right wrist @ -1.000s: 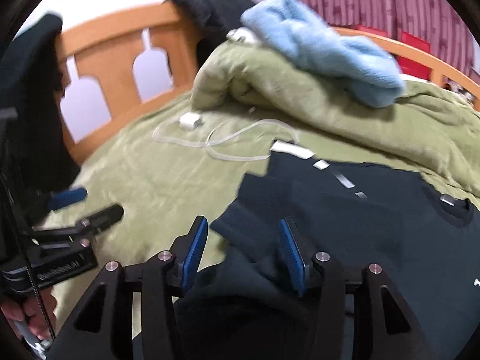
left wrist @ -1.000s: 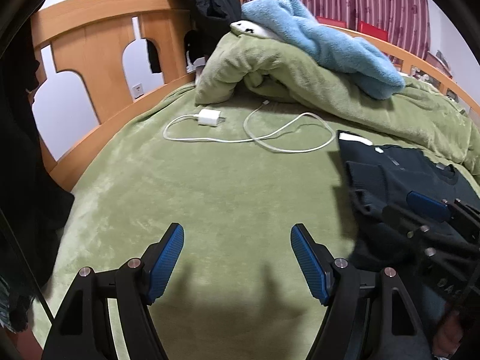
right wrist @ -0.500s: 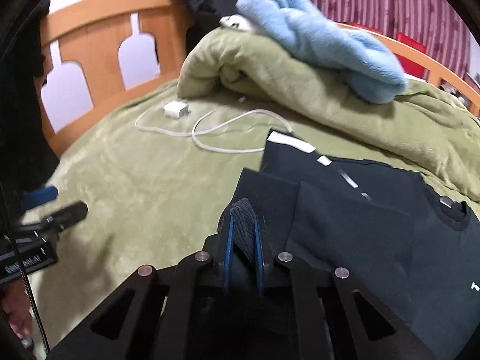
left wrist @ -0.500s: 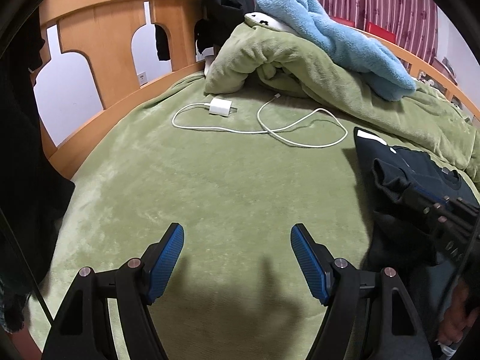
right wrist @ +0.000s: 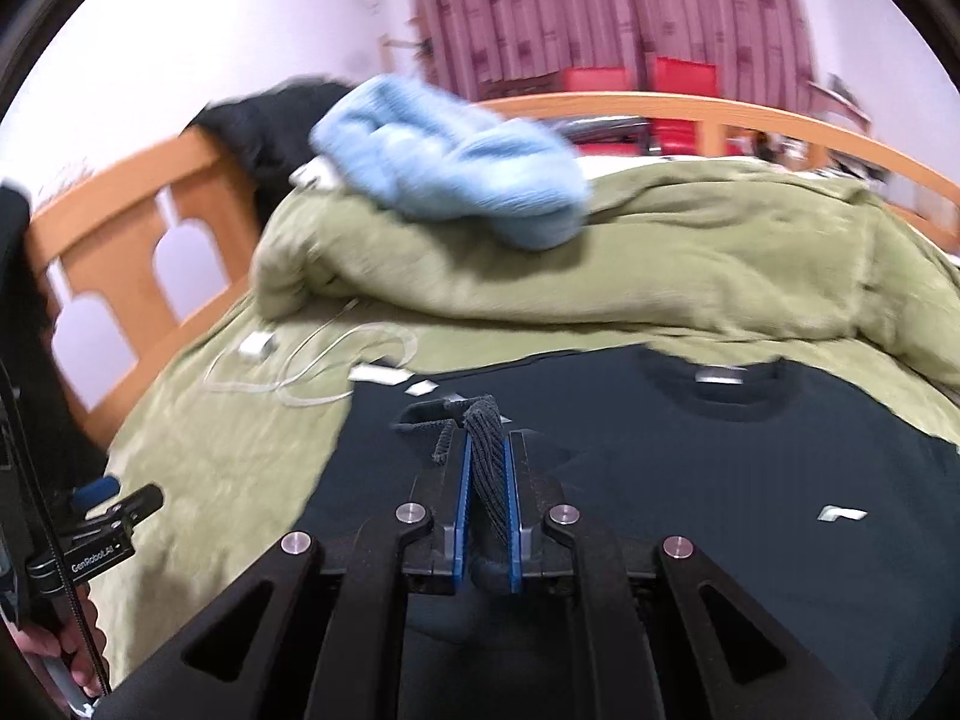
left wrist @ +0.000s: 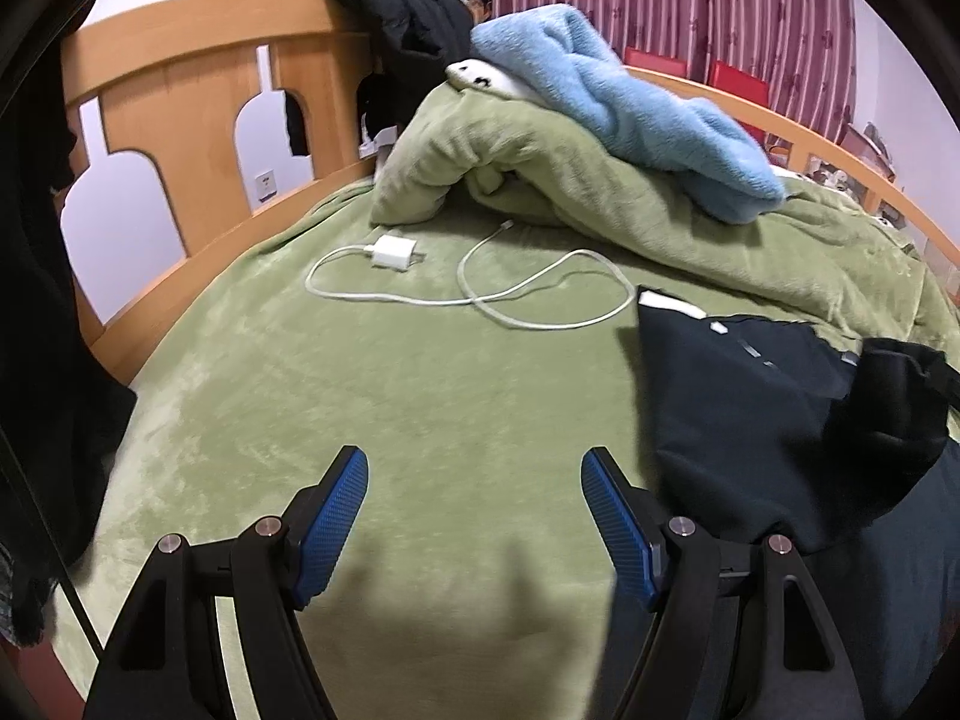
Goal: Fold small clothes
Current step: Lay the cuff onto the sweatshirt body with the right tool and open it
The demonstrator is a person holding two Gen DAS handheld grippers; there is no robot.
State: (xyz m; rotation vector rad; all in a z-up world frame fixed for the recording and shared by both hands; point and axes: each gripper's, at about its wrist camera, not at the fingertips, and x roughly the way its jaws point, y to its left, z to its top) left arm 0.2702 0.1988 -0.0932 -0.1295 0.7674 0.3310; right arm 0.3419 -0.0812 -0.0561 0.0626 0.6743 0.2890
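Note:
A small dark navy sweater (right wrist: 720,468) lies flat on the green bed cover (left wrist: 360,396), its collar toward the rumpled quilt. My right gripper (right wrist: 486,456) is shut on the sweater's ribbed cuff (right wrist: 487,426), which stands up between the blue pads, lifted over the body of the garment. In the left wrist view the sweater (left wrist: 750,396) is at the right, its sleeve raised in a dark hump. My left gripper (left wrist: 474,480) hangs open over bare cover to the left of the sweater, nothing between its fingers. It also shows at the left edge of the right wrist view as the left gripper (right wrist: 102,525).
A white charger (left wrist: 393,253) and its looped cable (left wrist: 540,300) lie beyond the sweater. A heaped green quilt (left wrist: 600,192) carries a light blue fleece (left wrist: 630,114). The wooden headboard (left wrist: 198,96) stands behind, with a black garment (left wrist: 414,30) draped on it.
My right gripper shut on the sweater's cuff, then lifted and carried it across toward the collar. The left gripper stayed open and drifted a little over the cover.

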